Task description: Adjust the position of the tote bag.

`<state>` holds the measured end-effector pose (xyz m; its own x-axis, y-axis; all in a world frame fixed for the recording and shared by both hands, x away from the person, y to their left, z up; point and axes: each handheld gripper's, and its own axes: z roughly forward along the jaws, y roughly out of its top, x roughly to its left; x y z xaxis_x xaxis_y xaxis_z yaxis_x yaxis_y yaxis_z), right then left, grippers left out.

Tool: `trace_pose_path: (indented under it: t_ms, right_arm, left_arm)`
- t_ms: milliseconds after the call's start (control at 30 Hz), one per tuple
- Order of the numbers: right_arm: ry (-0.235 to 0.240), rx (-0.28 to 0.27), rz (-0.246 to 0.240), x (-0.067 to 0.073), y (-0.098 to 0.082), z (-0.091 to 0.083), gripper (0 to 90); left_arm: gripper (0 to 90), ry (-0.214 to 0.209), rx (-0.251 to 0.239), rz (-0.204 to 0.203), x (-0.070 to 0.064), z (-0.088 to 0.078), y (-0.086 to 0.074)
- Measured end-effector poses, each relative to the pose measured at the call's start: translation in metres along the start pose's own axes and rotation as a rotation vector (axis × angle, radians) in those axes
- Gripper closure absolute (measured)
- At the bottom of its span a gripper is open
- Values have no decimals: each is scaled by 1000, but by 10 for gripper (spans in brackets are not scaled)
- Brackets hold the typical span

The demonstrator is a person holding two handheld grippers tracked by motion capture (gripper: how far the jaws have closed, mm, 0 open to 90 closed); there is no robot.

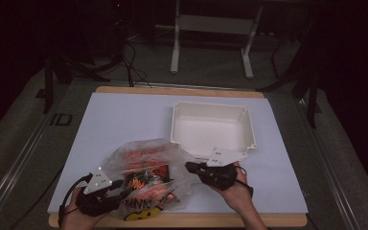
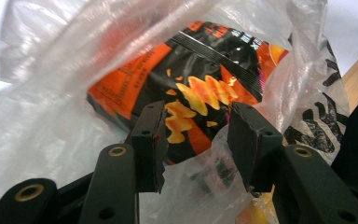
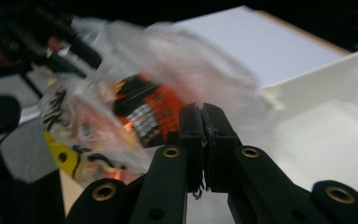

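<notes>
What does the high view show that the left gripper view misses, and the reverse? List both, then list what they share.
High view: the white tray on the white-covered table, and the right tool at the edge of the plastic bag. Left gripper view: the yellow twist print on the snack packet, close up, with the left tool standing with its jaws apart before it. Both: the plastic bag and the orange-and-black snack packet inside it.

The high view looks forward and down over the white worktop (image 1: 139, 115) from afar, while both gripper views sit close behind their fingers, sharing the crinkled clear plastic bag (image 1: 146, 175) (image 2: 74, 56) (image 3: 168, 60).
</notes>
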<state>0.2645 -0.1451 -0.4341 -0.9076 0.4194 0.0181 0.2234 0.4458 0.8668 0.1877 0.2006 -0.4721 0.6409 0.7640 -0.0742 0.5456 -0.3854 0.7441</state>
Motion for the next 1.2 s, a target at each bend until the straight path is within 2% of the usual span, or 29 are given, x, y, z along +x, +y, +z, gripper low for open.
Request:
trace_pose_path:
  t_ms: [67,167,333,667,833,1000,1067,1200]
  right_arm:
    - [42,36,-18,7,-1,17,869]
    - [76,83,-27,11,-3,36,848]
    - [132,143,-9,13,-8,54,838]
    - [208,226,-14,16,-25,56,782]
    - [240,261,-24,19,-34,55,689]
    - [258,288,-33,21,-41,54,538]
    - [258,306,-46,22,-43,54,503]
    - [265,327,-56,24,-47,55,492]
  left_arm:
    - [571,-8,3,2,-2,2,-1]
    - [571,-18,11,3,-4,3,-3]
    - [560,-26,17,1,-5,3,-7]
    - [525,-57,51,-22,-5,2,-22]
    - [501,-64,78,-19,-6,3,-27]
    - [470,-78,88,-18,-7,3,-33]
    - [458,-84,91,-17,-7,3,-35]
    - [443,-90,107,-14,-8,4,-39]
